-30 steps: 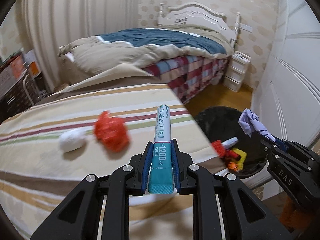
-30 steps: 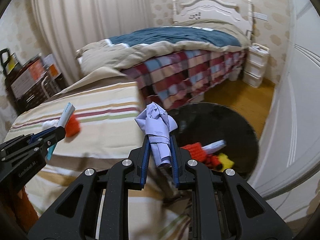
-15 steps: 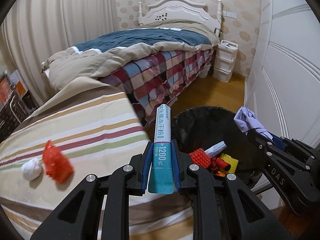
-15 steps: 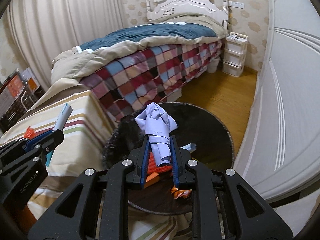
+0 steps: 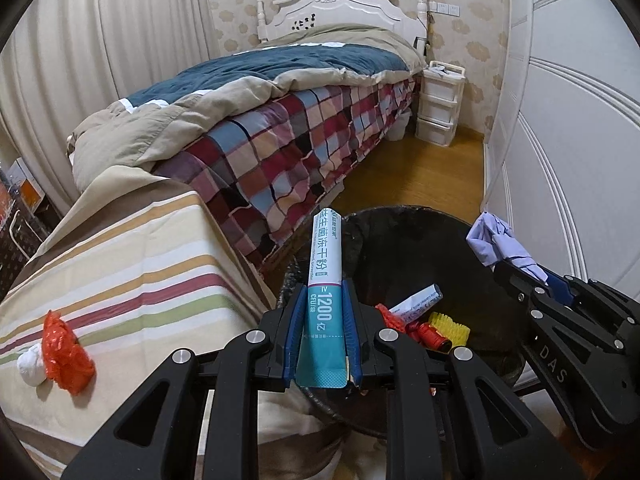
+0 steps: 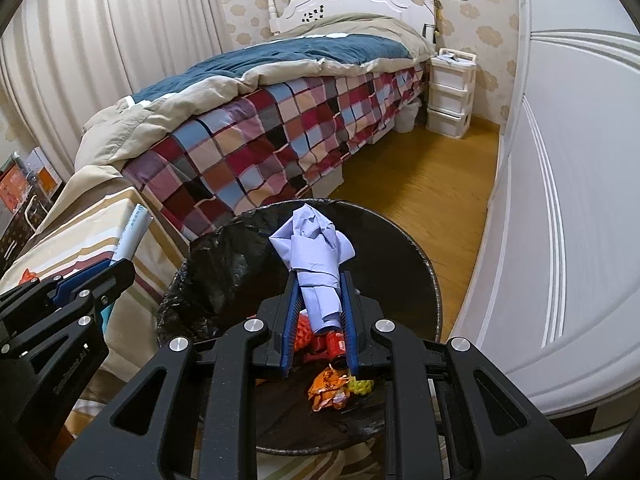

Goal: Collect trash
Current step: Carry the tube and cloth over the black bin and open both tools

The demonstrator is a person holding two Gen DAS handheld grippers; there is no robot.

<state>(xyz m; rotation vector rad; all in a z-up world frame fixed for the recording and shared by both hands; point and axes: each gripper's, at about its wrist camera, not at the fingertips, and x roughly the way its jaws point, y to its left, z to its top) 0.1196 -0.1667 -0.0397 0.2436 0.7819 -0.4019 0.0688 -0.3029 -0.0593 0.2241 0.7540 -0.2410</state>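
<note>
My left gripper (image 5: 323, 320) is squeezed tight on a teal and white packet (image 5: 325, 280). The packet sticks up between the fingers, over the near edge of the black bin (image 5: 400, 232). My right gripper (image 6: 319, 312) is pinched on a ball of pale purple paper (image 6: 314, 252), right above the bin's open top. Inside the bin I see red, orange and yellow trash (image 6: 332, 388). On the striped table (image 5: 132, 264) to the left, an orange wrapper (image 5: 66, 346) lies touching a white wad (image 5: 31, 364). A bed (image 5: 280, 120) with a checked sheet stands behind.
</note>
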